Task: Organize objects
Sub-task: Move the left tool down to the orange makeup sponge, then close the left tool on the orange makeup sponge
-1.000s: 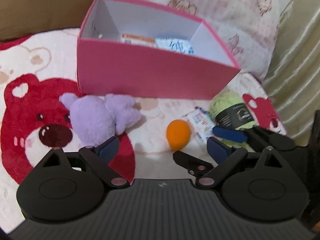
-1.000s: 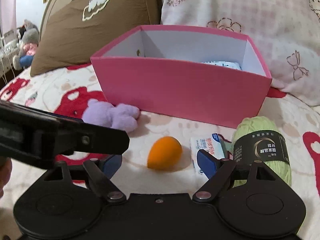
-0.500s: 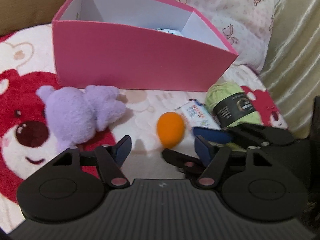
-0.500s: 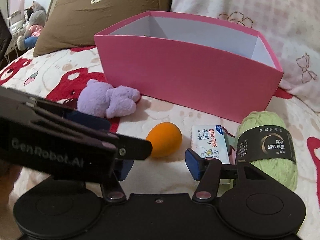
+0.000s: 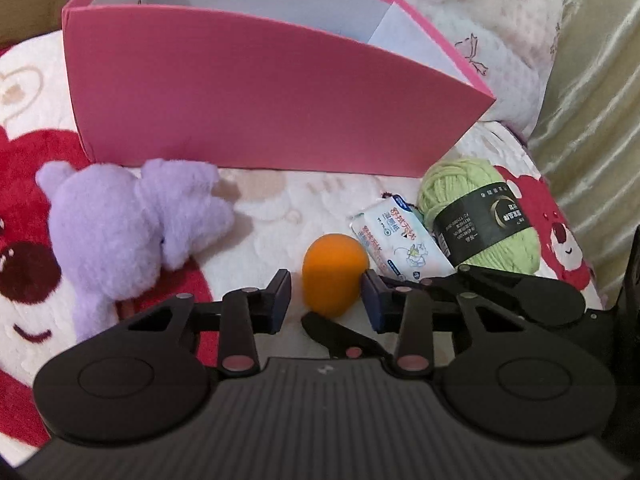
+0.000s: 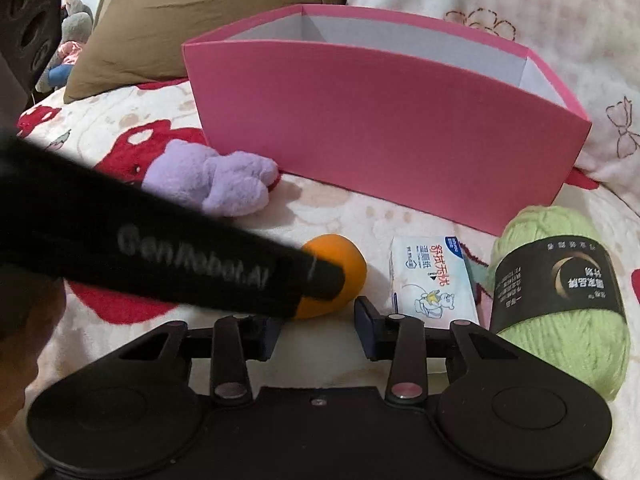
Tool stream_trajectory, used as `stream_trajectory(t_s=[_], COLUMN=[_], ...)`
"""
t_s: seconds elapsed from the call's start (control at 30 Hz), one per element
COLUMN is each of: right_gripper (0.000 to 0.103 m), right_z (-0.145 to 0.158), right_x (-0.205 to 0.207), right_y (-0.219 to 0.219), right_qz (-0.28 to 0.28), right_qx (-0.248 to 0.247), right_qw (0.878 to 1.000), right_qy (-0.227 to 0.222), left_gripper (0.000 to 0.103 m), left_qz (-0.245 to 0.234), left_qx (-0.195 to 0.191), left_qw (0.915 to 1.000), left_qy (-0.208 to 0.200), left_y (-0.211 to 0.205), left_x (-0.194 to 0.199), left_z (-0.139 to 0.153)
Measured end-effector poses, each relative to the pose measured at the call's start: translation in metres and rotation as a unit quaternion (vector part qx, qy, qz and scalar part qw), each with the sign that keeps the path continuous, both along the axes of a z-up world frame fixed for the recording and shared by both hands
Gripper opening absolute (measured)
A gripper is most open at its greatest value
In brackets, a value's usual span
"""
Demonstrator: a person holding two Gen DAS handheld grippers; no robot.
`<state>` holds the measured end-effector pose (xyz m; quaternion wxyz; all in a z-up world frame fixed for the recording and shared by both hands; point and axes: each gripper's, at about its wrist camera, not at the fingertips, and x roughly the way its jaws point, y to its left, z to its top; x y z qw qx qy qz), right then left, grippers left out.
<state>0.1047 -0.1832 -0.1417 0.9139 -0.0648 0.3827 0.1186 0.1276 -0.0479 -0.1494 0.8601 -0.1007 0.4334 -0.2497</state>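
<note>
The orange sponge egg [image 5: 335, 274] lies on the bear-print blanket [image 5: 272, 216], in front of the pink box [image 5: 256, 96] and apart from it. It sits between the two blue-padded fingers of the left gripper [image 5: 326, 300]; the jaws stand a little wider than the egg, with a thin gap showing on the left side and the right pad at or very near its surface, so the claw is parted and not yet squeezing. In the right wrist view the left gripper's black body crosses the frame and covers the egg's [image 6: 340, 272] near-left side.

The right gripper [image 6: 316, 330] hovers just short of the egg, jaws apart and holding nothing.

Just right of the egg lies a small tissue pack [image 5: 398, 242], white with blue and red print, close beside it. Touching the pack's far side is a ball of light green yarn [image 5: 476, 216] with a black label band. Left of the egg, well apart, a purple plush toy [image 5: 132, 224] lies on its side near the box's front wall. A brown cushion [image 6: 192, 12] and a pale patterned pillow [image 6: 520, 8] rest behind the box
</note>
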Motion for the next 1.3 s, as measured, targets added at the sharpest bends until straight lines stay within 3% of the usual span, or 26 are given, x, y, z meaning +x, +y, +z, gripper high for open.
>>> stream_trajectory(t_s=[0.27,0.4,0.6,0.7,0.9,1.0,1.17,1.3], right_gripper=[0.046,0.046,0.046,0.046,0.046,0.045,0.044,0.044], right_z=[0.0,0.003,0.007,0.011,0.032,0.042,0.055,0.065], right_x=[0.002,-0.002,0.0,-0.001,-0.013,-0.018,-0.031,-0.035], right_y=[0.004,0.008,0.01,0.014,0.018,0.025,0.035,0.037], right_qz=[-0.005,0.003,-0.007,0.002,0.012,0.024,0.054,0.046], right_qx=[-0.012,-0.028,-0.025,-0.017,0.017,0.01,-0.004,0.0], right_qw=[1.0,0.999,1.0,1.0,1.0,0.999,0.998,0.999], right_qy=[-0.013,-0.023,-0.008,0.0,-0.019,-0.028,-0.033,-0.028], left_gripper=[0.029,0.029,0.028,0.029,0.028,0.028,0.028,0.028], left_qz=[-0.016,-0.015,-0.023,-0.011,-0.002,-0.005,-0.004,-0.005], left_qx=[-0.003,-0.013,0.018,0.02,0.0,0.029,0.025,0.019], left_qw=[0.9997,0.9998,0.9996,0.9994,0.9994,0.9986,0.9988,0.9989], left_qy=[-0.019,-0.007,-0.002,0.027,0.036,0.043,0.042,0.043], left_y=[-0.005,-0.004,-0.01,-0.003,0.018,0.02,0.027,0.028], left_x=[-0.002,-0.002,-0.008,-0.006,-0.01,-0.017,-0.026,-0.03], left_z=[0.007,0.011,0.017,0.028,0.056,0.064,0.077,0.085])
